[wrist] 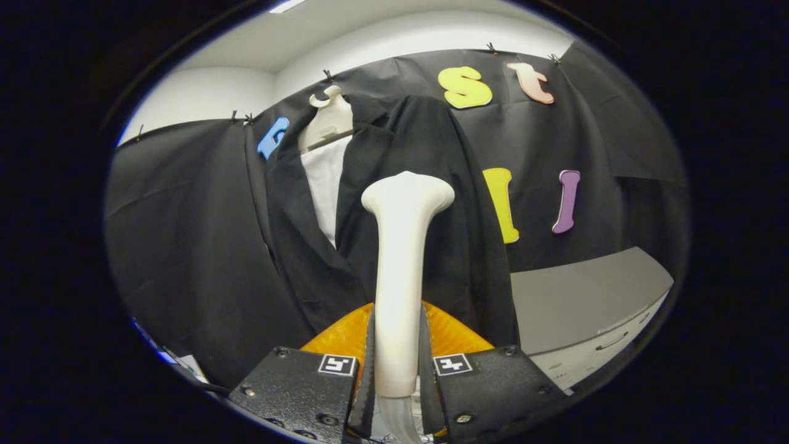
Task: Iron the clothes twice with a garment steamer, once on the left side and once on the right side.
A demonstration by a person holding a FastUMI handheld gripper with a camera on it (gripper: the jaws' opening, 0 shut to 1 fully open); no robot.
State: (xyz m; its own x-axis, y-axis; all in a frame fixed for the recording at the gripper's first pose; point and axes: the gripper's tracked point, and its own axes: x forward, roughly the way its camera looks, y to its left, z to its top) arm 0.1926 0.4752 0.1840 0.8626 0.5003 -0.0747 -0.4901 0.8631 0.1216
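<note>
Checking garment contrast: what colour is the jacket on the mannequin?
Black jacket, clearest in the gripper view, beyond the steamer that the tool grips.

Steamer (404,271) between tongs (397,364), jacket (400,203) behind it.

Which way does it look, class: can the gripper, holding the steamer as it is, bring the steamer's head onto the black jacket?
Probably yes. The gripper is shut on the steamer, whose head points at the black jacket hanging just beyond it, with nothing between them.
</note>
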